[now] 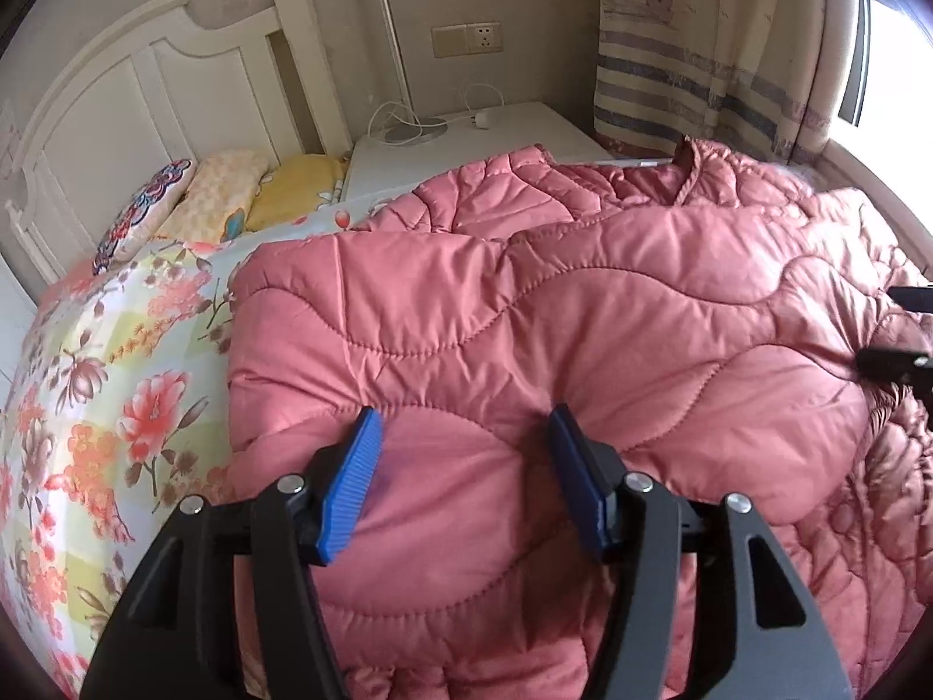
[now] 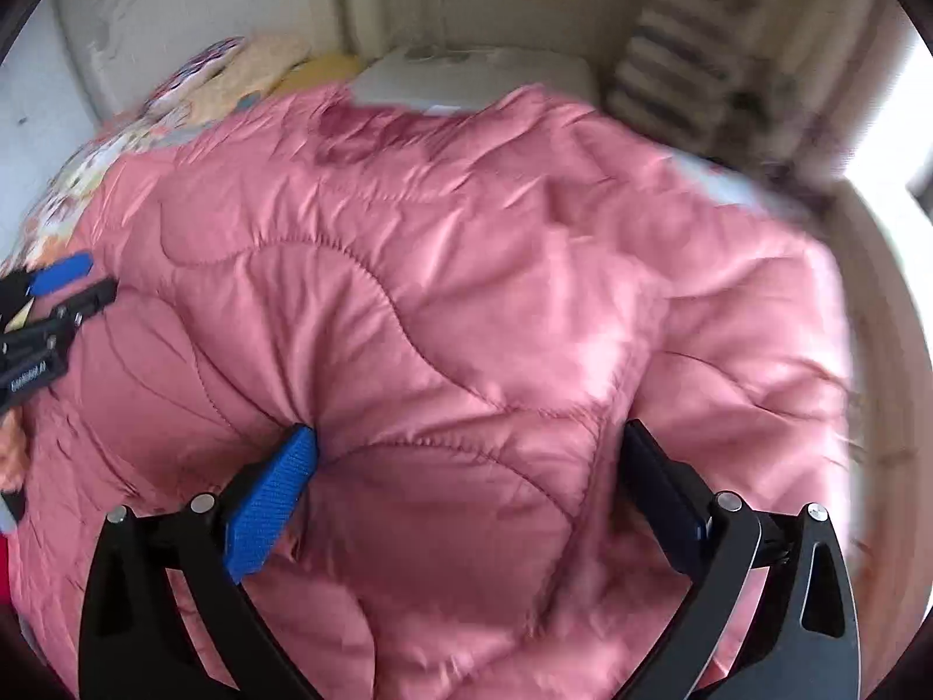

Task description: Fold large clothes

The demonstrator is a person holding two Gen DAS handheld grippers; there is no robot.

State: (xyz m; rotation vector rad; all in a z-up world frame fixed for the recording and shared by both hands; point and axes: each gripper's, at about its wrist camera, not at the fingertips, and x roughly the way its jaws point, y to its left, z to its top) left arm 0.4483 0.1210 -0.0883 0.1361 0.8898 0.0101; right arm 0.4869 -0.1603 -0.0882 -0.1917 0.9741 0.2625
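Pink quilted coat [image 1: 525, 315] bulging between spread pads of left gripper [image 1: 463, 426] and right gripper [image 2: 472, 437], neither visibly pinching, floral bedsheet [image 1: 116, 379] leftward.

The quilted coat [image 1: 583, 321] is salmon pink with wavy stitch lines. At nine o'clock of it the bedsheet [image 1: 116, 385] shows coral and brown flowers on pale yellow-green checks. The headboard [image 1: 116, 93] is cream-white; the curtain [image 1: 700, 58] at one o'clock is beige with grey-blue stripes. Both tools' pads [image 1: 350, 484] are ribbed blue on black frames.
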